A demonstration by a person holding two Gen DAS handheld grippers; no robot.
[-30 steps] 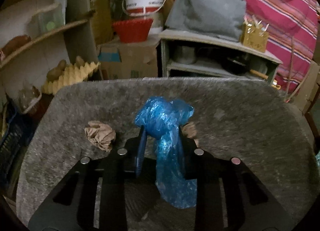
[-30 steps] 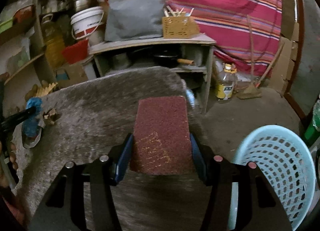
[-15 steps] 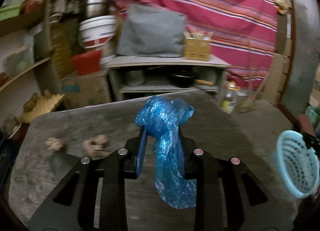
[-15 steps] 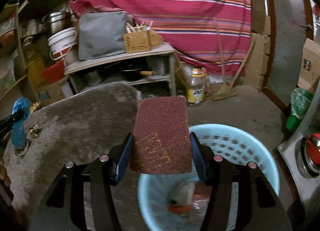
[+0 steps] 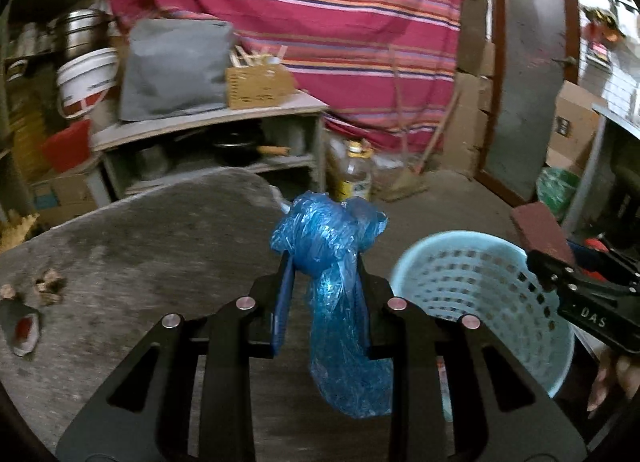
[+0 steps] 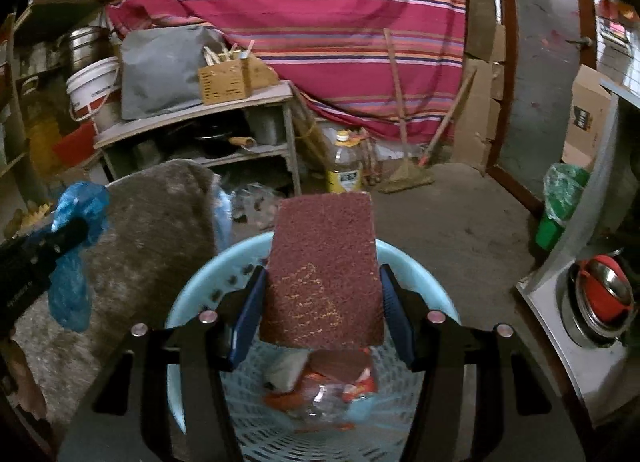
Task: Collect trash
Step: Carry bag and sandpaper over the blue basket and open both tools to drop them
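Note:
My left gripper [image 5: 322, 262] is shut on a crumpled blue plastic bag [image 5: 332, 246] that hangs down between its fingers, over the table's right edge. My right gripper [image 6: 322, 274] is shut on a dark red scouring pad [image 6: 322, 266] and holds it directly above the light blue perforated basket [image 6: 200, 290]. The basket [image 5: 472, 282] holds a clear bottle and red wrappers [image 6: 320, 386]. In the left wrist view the right gripper [image 5: 560, 258] and pad [image 5: 540, 230] show at the basket's far right. In the right wrist view the blue bag [image 6: 76, 222] shows at far left.
A grey felt-covered table [image 5: 140, 242] holds brown paper scraps [image 5: 46, 286] and a torn wrapper [image 5: 22, 326] at its left. Behind are a shelf unit [image 5: 208, 130], an oil bottle [image 6: 344, 166], a broom, a green bag [image 6: 560, 198] and a metal counter with a pot [image 6: 600, 298].
Both grippers swung right, away from the table. The right one with the pad now sits over the basket; the left one with the blue bag has come near the basket's left side.

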